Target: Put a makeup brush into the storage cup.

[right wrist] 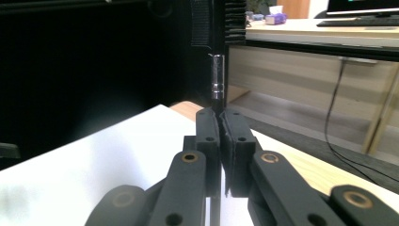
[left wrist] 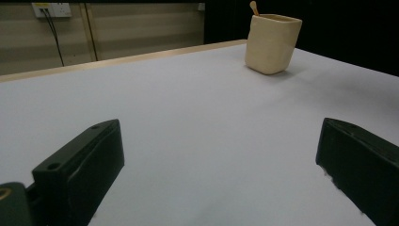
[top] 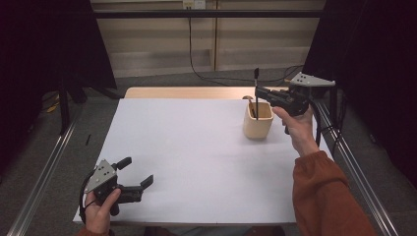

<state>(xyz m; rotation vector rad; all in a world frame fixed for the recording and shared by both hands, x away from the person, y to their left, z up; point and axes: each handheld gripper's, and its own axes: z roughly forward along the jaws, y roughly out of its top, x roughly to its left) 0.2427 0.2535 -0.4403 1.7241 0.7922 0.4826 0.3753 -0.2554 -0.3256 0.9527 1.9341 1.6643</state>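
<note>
Right tool point(top: 257, 91) is clamping a thin black brush point(top: 256, 98) upright above the beige square cup point(top: 257, 120) at the white counter's point(top: 187, 157) far right. If tilting, bristles might be snagging the rim. Left tool point(top: 136, 173) is sitting wide open, empty.

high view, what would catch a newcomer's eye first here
The right gripper, raised at the table's far right, is shut on a thin black brush that stands upright with its lower end in the beige cup. At the near left corner, the left gripper rests low with its jaws wide open.
</note>
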